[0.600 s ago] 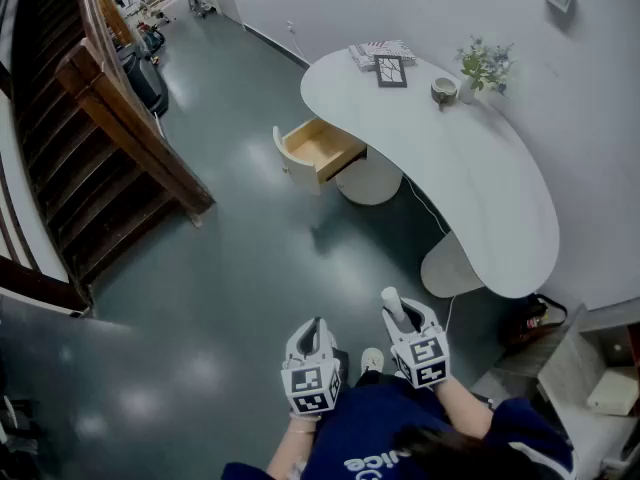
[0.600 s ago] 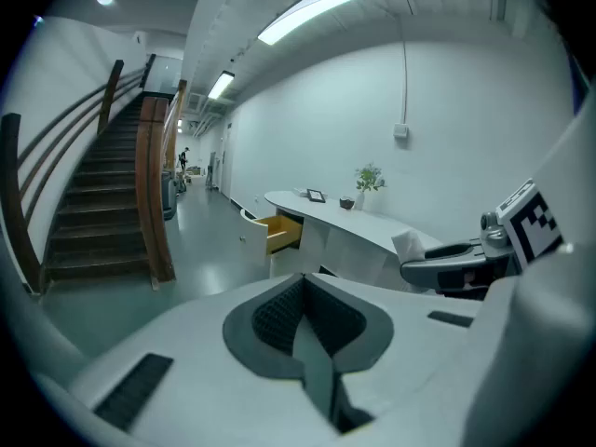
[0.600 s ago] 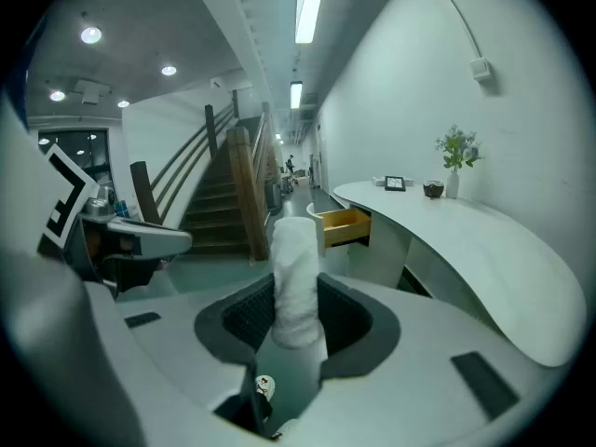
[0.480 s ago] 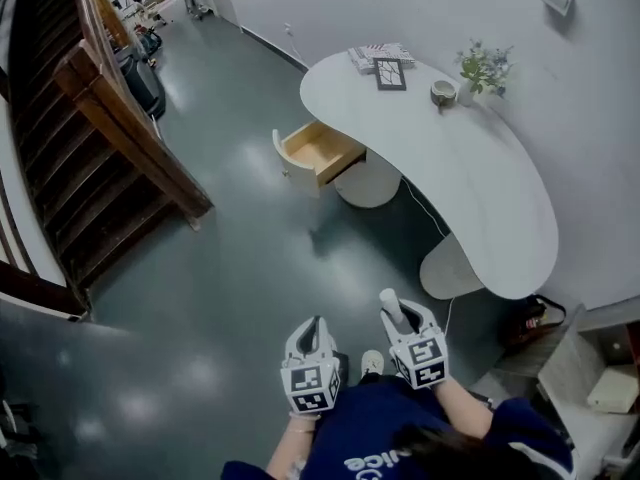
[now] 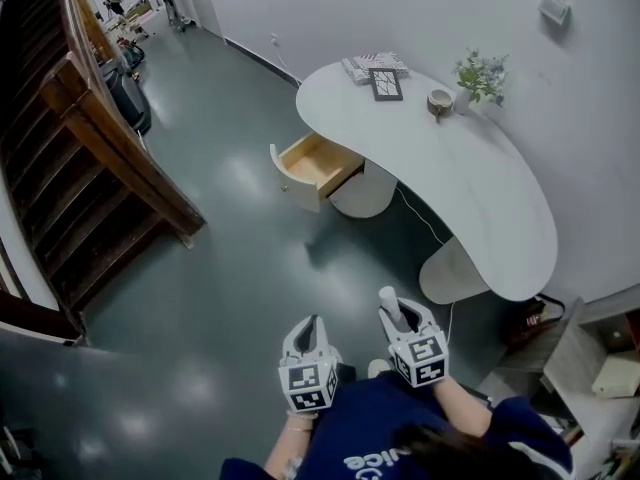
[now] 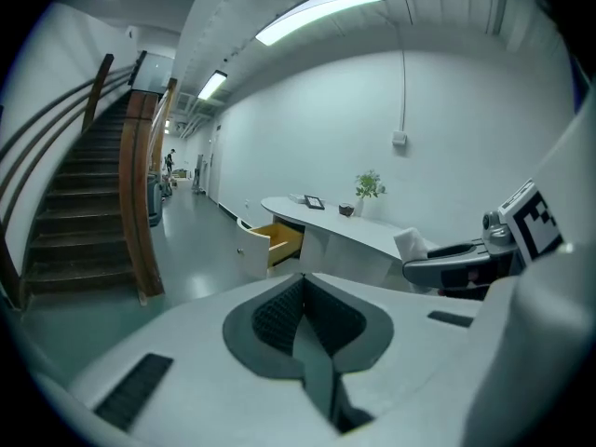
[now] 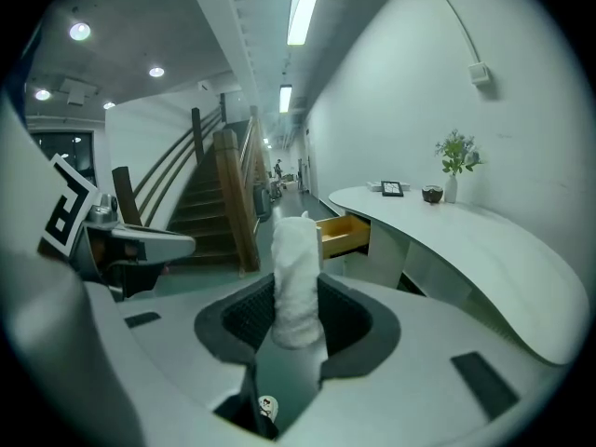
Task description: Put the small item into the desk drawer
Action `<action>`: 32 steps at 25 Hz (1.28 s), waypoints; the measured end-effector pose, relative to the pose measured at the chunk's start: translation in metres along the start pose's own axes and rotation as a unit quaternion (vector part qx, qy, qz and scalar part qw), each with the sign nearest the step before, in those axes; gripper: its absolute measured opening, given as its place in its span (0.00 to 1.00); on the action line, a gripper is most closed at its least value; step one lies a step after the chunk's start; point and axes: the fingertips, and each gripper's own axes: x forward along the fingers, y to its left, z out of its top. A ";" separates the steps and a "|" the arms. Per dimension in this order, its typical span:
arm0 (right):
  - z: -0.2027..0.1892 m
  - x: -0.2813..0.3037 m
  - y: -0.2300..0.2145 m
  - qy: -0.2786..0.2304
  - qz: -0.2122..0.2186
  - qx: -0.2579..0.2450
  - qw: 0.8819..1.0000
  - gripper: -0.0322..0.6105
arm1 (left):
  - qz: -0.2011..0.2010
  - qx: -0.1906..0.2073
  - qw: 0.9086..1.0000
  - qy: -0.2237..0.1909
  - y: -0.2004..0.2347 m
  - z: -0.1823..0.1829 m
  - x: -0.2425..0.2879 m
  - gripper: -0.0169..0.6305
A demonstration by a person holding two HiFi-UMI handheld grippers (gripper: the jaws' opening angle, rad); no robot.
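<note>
My right gripper (image 5: 396, 313) is shut on a small white rolled item (image 7: 298, 273), which sticks up from between its jaws; the white roll (image 5: 389, 302) also shows in the head view. Beside it my left gripper (image 5: 311, 330) is shut with nothing in it, its jaws closed together (image 6: 300, 317). Well ahead, the desk drawer (image 5: 313, 166) stands pulled open from the curved white desk (image 5: 470, 178), showing a bare wooden inside. The open drawer (image 7: 343, 235) sits straight ahead in the right gripper view, and the drawer (image 6: 270, 243) also appears in the left gripper view. Both grippers are far from it.
A wooden staircase (image 5: 90, 158) rises at the left. On the desk's far end lie books (image 5: 375, 63), a picture frame (image 5: 385, 84), a small bowl (image 5: 439, 100) and a plant (image 5: 476, 76). Grey floor (image 5: 240, 258) lies between me and the drawer. Boxes (image 5: 610, 368) sit at the right.
The view has shifted a little: the desk and drawer now sit slightly further left and lower in the head view. Both grippers keep their pose, and the roll stays held.
</note>
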 end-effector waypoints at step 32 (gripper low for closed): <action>0.075 0.137 -0.021 -0.007 0.021 0.006 1.000 0.27 | 0.018 -0.001 1.000 0.000 0.078 0.054 0.099 0.03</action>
